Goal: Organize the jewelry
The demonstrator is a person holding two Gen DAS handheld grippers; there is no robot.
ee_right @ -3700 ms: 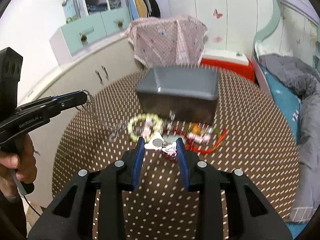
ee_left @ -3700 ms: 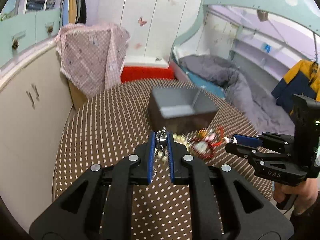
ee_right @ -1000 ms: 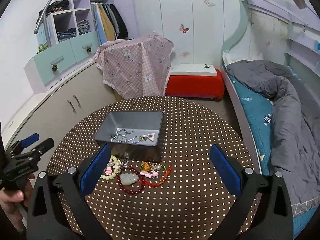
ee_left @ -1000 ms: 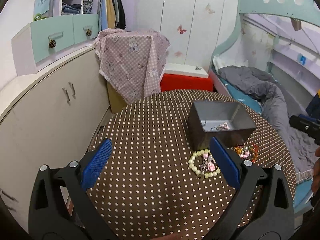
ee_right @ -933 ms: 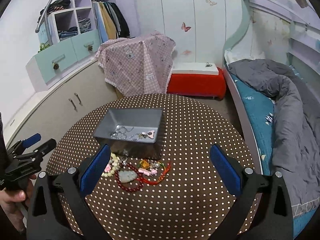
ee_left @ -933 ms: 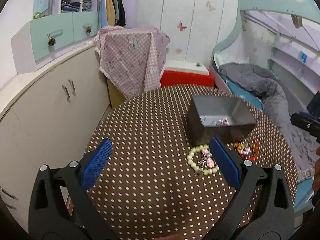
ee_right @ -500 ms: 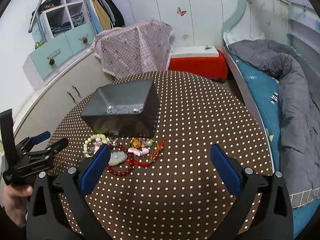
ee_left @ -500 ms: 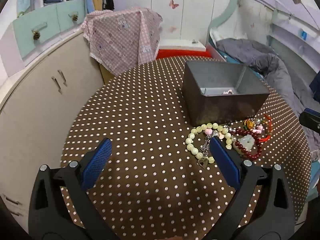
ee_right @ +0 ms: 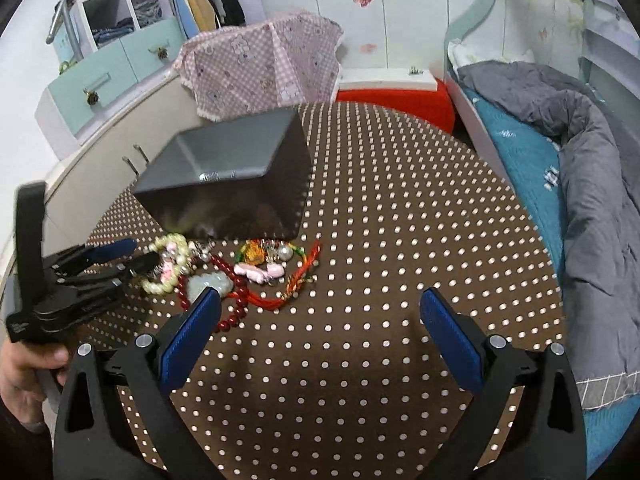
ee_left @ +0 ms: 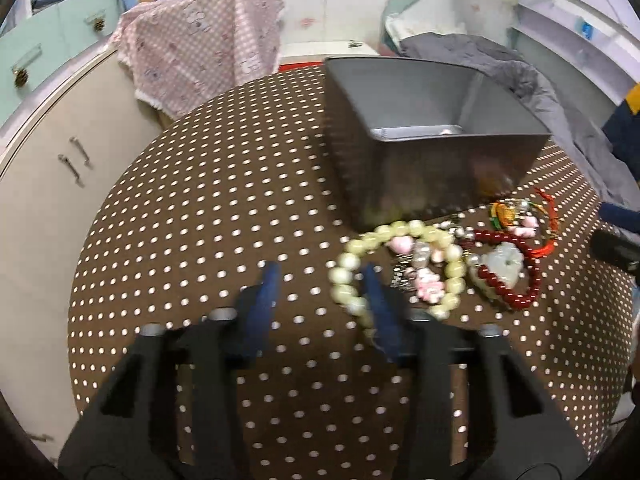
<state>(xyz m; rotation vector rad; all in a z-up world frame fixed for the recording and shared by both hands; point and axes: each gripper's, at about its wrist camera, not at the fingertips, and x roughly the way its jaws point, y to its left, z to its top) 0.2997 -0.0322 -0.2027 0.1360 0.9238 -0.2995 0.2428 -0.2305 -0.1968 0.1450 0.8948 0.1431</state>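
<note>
Standing on the brown dotted table [ee_right: 400, 220], a grey metal box [ee_right: 228, 176] is flanked in front by a heap of jewelry: a pale green bead bracelet [ee_left: 400, 268], a dark red bead bracelet [ee_left: 508, 276] with a jade pendant [ee_left: 502, 260], and a red cord bracelet [ee_right: 296, 276]. Behind the table a pink checked cloth [ee_right: 260, 68] and a grey duvet [ee_right: 580, 168] are seen. Only a sliver of the box's contents is visible, and the left view is blurred. The left gripper [ee_left: 320, 276] is held low beside the pale green beads, its jaws partly parted, the right-hand finger overlapping the ring. The right gripper [ee_right: 320, 304] is held back from the heap, spread wide and empty.
</note>
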